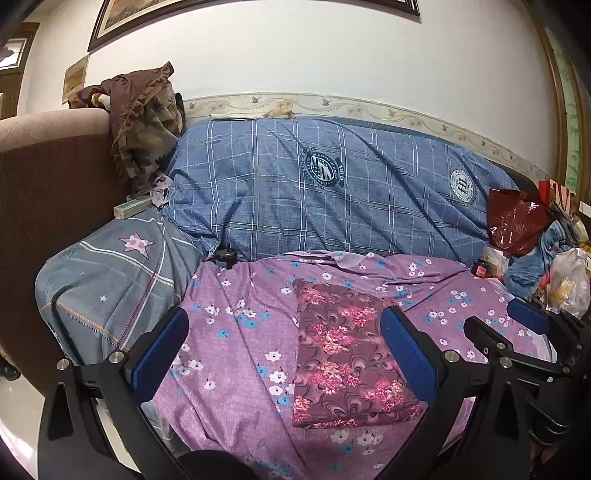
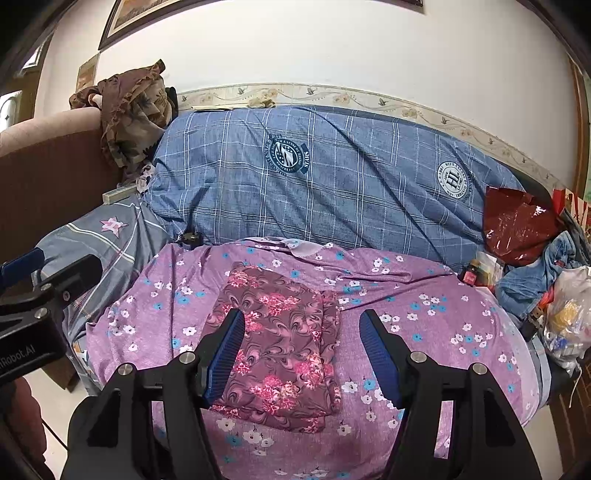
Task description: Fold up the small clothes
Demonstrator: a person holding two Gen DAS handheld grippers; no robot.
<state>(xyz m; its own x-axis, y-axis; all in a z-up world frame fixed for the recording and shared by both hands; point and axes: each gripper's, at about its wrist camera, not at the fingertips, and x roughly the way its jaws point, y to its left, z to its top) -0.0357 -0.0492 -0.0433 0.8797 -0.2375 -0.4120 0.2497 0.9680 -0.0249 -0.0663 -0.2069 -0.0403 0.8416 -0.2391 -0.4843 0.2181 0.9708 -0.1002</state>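
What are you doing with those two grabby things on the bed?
A person holds a gripper in each hand over a bed, folding small clothes. A maroon flowered cloth lies folded on the purple flowered sheet. The left gripper and right gripper hover with jaws open, holding nothing.

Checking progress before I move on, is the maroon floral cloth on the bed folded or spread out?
Folded. The maroon cloth lies as a compact, layered rectangle on the purple sheet, untouched by either gripper.

My right finger (image 2: 225,354) covers the folded floral garment's (image 2: 284,339) left edge, the picture frame (image 1: 236,22) is cut off at the top, and the crest lettering (image 1: 323,168) on the blue quilt (image 1: 369,206) is unreadable.
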